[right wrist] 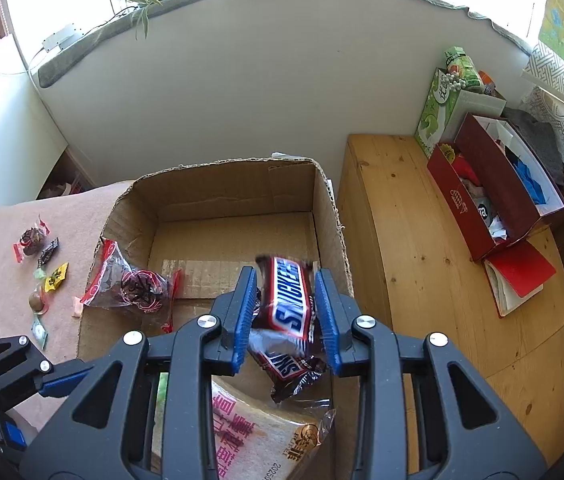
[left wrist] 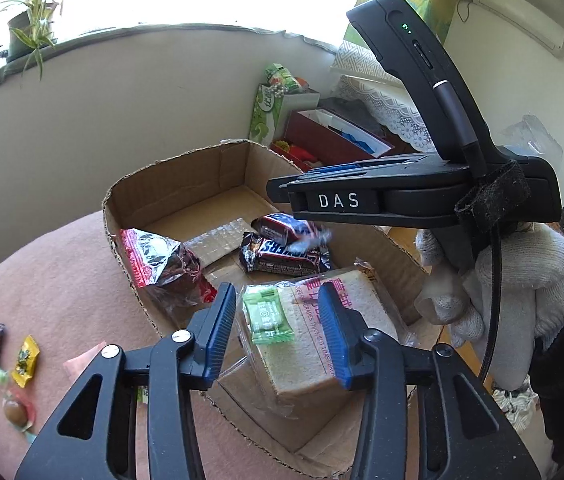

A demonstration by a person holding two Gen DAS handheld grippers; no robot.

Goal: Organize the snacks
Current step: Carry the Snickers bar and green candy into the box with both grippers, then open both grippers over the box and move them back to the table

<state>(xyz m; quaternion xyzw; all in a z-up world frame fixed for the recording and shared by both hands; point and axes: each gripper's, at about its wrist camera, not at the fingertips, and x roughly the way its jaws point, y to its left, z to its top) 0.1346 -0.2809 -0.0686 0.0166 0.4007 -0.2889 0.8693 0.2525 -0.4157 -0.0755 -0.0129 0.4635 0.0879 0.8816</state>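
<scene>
- cardboard box [right wrist: 218, 184]: raw corrugated board, matt, ragged torn rim
- Snickers bar [right wrist: 287, 300]: glossy plastic film, crinkled ends
- bread pack [left wrist: 321, 344]: clear shiny wrap
- table cover [left wrist: 62, 280], 9 o'clock of box: pink cloth, matt
- side table [right wrist: 401, 248], 3 o'clock: pine, smooth
- glove [left wrist: 521, 292]: white knit

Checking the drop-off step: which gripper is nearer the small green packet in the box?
Left. The left gripper has the green packet between its open fingers; the right gripper is apart, over the Snickers bars.
</scene>
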